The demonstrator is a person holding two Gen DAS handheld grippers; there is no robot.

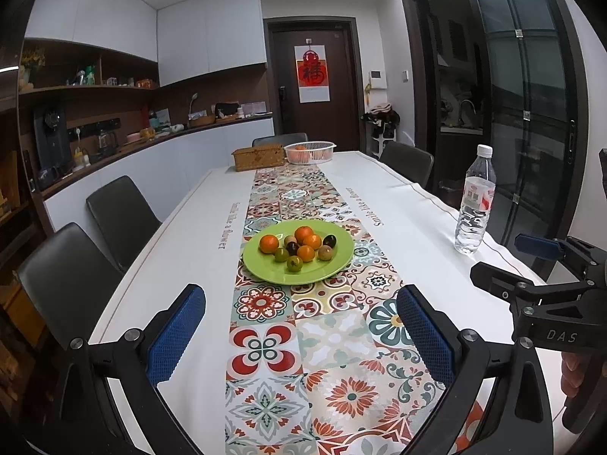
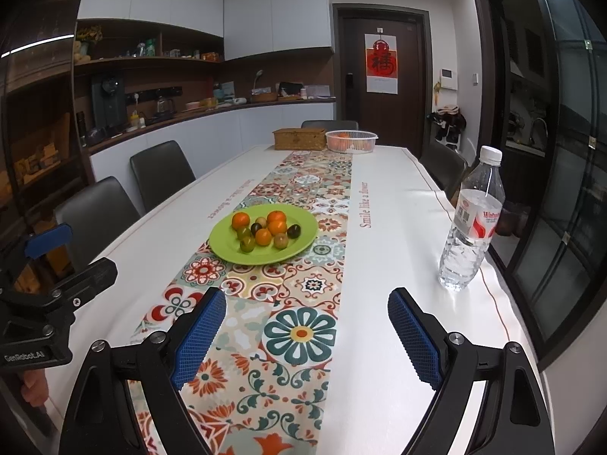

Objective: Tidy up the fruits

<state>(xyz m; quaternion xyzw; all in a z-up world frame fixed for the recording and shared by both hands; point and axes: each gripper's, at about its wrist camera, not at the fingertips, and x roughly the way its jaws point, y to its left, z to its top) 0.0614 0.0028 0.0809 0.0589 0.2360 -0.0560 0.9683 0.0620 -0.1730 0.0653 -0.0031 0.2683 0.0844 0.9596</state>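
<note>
Dining table (image 1: 182, 265) under a white cloth with a patterned tile runner (image 1: 303, 341). Green plate (image 1: 330, 269) sits mid-runner, holding small oranges (image 1: 268, 243) and darker fruits together. White basket (image 1: 310, 151) with orange fruit at the far end, beside a wicker box (image 1: 258, 156). Water bottle (image 2: 470, 223) stands to my right. My left gripper (image 1: 301, 335) and right gripper (image 2: 307, 335) both spread wide, empty, short of the plate.

I count four oranges (image 1: 269, 243), five small dark or green fruits (image 1: 294, 263), one green plate (image 1: 334, 265), one water bottle (image 1: 475, 204), one white basket (image 1: 310, 151), one wicker box (image 1: 258, 157), four chairs (image 1: 121, 216).
</note>
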